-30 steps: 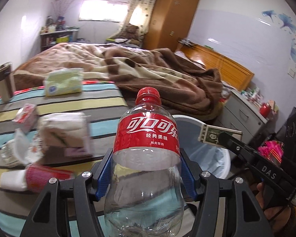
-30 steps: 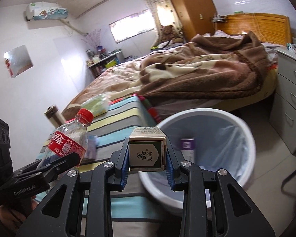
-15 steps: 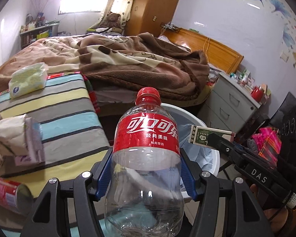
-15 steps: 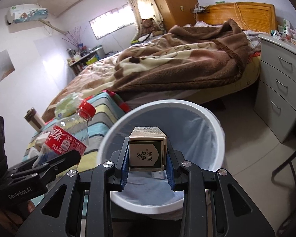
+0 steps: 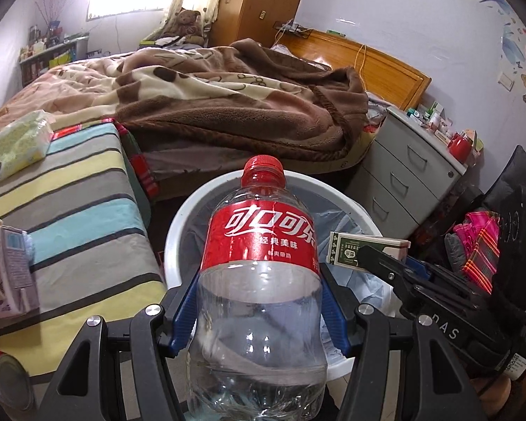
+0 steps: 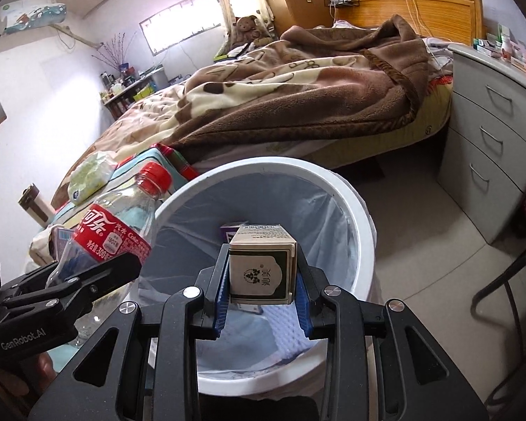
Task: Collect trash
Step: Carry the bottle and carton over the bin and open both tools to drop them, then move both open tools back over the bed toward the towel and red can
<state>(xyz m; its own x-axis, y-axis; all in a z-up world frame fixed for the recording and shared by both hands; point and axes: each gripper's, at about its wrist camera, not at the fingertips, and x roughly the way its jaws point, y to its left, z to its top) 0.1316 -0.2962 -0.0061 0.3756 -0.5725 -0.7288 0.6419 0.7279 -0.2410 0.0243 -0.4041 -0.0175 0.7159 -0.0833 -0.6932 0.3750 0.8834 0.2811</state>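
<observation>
A: Bin (image 6: 363, 226) first, since it anchors everything: a white round trash bin with a pale blue liner, standing on the floor between the striped table (image 5: 70, 217) and the grey drawer unit (image 6: 487, 161).

B: Where are my grippers relative to the bin?

A: Your left gripper (image 5: 259, 310) is clamped on a clear plastic cola bottle (image 5: 259, 280) with a red cap and red label. Its blue pads press the bottle's sides just below the label, and the bottle is upright, over the bin's near-left rim. Your right gripper (image 6: 261, 279) is closed narrowly on a small green and cream carton (image 6: 261, 266), held over the bin's open mouth.

B: What is inside the bin?

A: A purple-edged item (image 6: 233, 228) shows behind the carton; what it is cannot be told.

B: And beside the bin?

A: On the striped table, left of the bin, lie a green tissue pack (image 5: 17, 145), a small lilac carton (image 5: 14, 273) and a red can (image 5: 3, 379) on its side. Beyond the bin is a bed with a brown blanket (image 5: 228, 105).
</observation>
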